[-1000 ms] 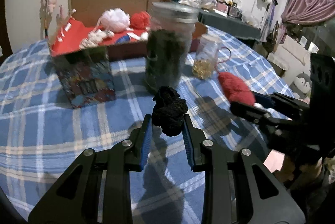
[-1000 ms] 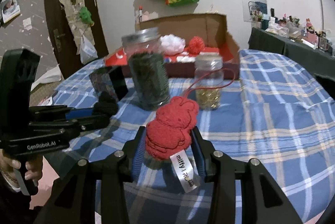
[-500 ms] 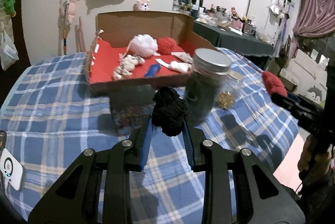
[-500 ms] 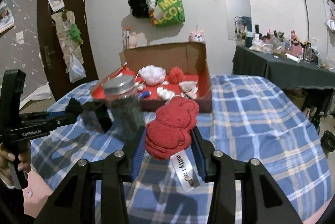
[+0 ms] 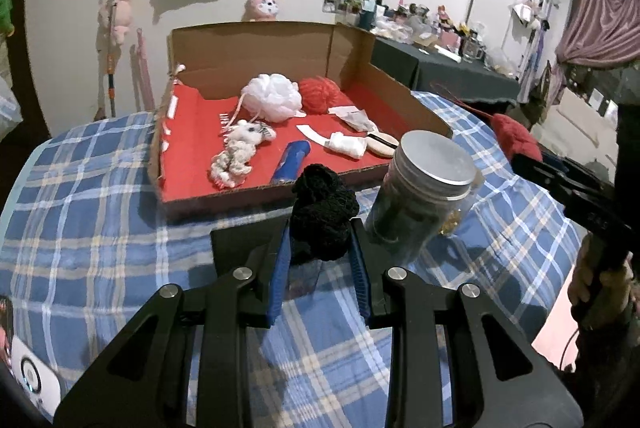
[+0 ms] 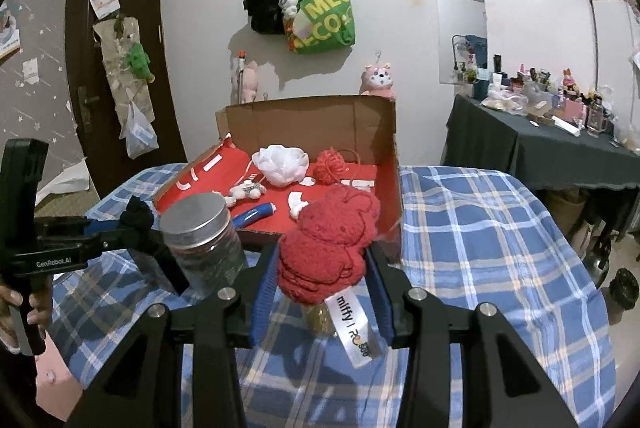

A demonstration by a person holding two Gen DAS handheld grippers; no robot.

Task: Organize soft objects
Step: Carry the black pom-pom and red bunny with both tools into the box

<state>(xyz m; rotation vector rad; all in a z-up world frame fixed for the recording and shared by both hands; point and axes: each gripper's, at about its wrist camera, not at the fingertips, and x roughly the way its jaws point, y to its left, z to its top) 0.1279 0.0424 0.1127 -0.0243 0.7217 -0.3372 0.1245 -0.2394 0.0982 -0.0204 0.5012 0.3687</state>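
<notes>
Both grippers have risen since a second ago, and the box (image 5: 256, 64) now lies open below and ahead. Risk: the tall jar (image 5: 424, 196) stands just before the box; a low pass clips it. Left gripper (image 5: 320, 248) pinches the black yarn (image 5: 322, 216); right gripper (image 6: 324, 268) clamps the red plush (image 6: 332, 236), its tag dangling, both short of the box.

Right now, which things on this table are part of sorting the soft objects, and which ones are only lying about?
Part of the job:
- black knitted piece, held in the left gripper
- red plush toy, held in the right gripper
- cardboard box with the white puff and red yarn ball inside

Only lying about:
- jar with metal lid
- green bag on the wall
</notes>
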